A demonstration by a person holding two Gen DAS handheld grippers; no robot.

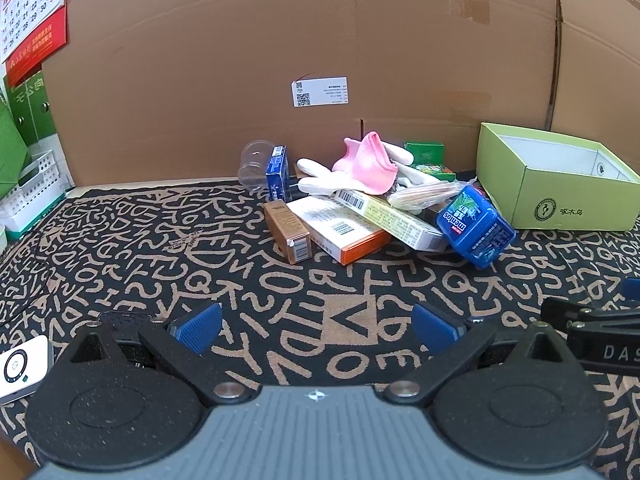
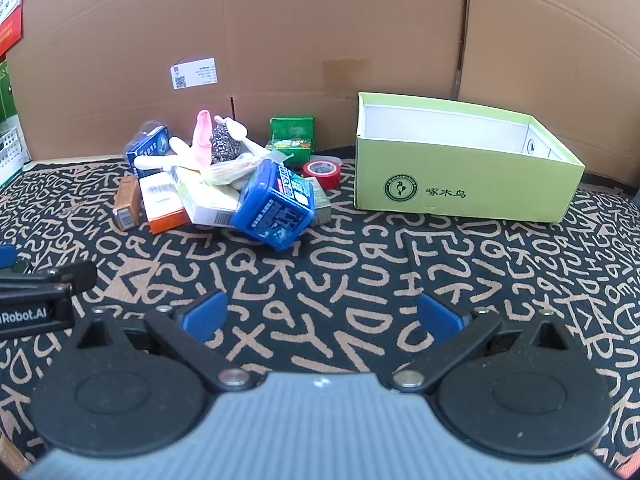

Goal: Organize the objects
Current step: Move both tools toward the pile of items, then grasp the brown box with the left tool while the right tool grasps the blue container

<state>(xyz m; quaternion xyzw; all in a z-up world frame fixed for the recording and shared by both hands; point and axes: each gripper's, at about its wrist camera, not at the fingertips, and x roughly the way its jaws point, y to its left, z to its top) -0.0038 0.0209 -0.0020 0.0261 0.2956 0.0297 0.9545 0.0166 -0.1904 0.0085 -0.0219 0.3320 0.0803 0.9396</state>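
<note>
A heap of small goods lies on the patterned cloth by the cardboard wall: a blue Mentos tub, a brown carton, an orange-edged white box, a long white box, white and pink gloves, a green box, red tape. An empty light green box stands right of it. My left gripper and right gripper both stand open over bare cloth, well short of the heap.
Tall cardboard sheets wall off the back. A white basket and green folders stand at far left, a white device beside my left gripper. The other gripper shows at each view's edge.
</note>
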